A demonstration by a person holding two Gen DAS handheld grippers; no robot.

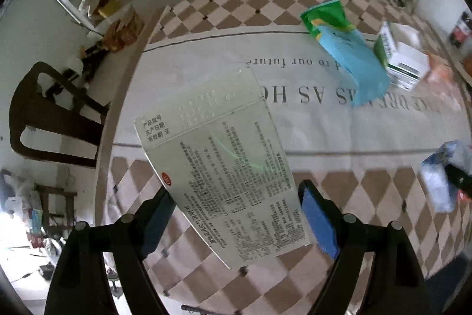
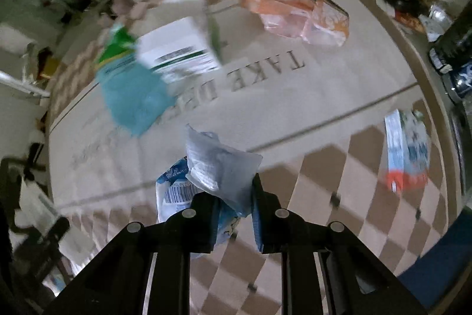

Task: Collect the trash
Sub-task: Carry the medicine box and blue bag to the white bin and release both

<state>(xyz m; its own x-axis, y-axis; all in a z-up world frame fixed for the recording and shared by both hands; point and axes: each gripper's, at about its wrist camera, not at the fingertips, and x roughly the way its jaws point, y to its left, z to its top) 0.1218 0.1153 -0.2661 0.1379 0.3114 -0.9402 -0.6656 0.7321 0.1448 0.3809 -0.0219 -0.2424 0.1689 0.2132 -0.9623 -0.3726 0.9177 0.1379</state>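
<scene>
Pickup step: left gripper (image 1: 236,214) grasps flat medicine carton (image 1: 218,167); right gripper (image 2: 233,214) clenched on crumpled wrapper (image 2: 212,167). Next: bin both; orange bag (image 2: 298,16) remains at 1 o'clock on desk (image 2: 324,96).

Round table (image 1: 129,96), checkered cloth (image 1: 206,11); dark wooden chair (image 1: 44,120) beside.

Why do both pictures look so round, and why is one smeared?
Both views use fisheye lenses: dark corners, a curved table edge. The left wrist view is fairly sharp; print on the flattened box is readable. The right wrist view has motion blur: the white box and orange bag smear.
</scene>
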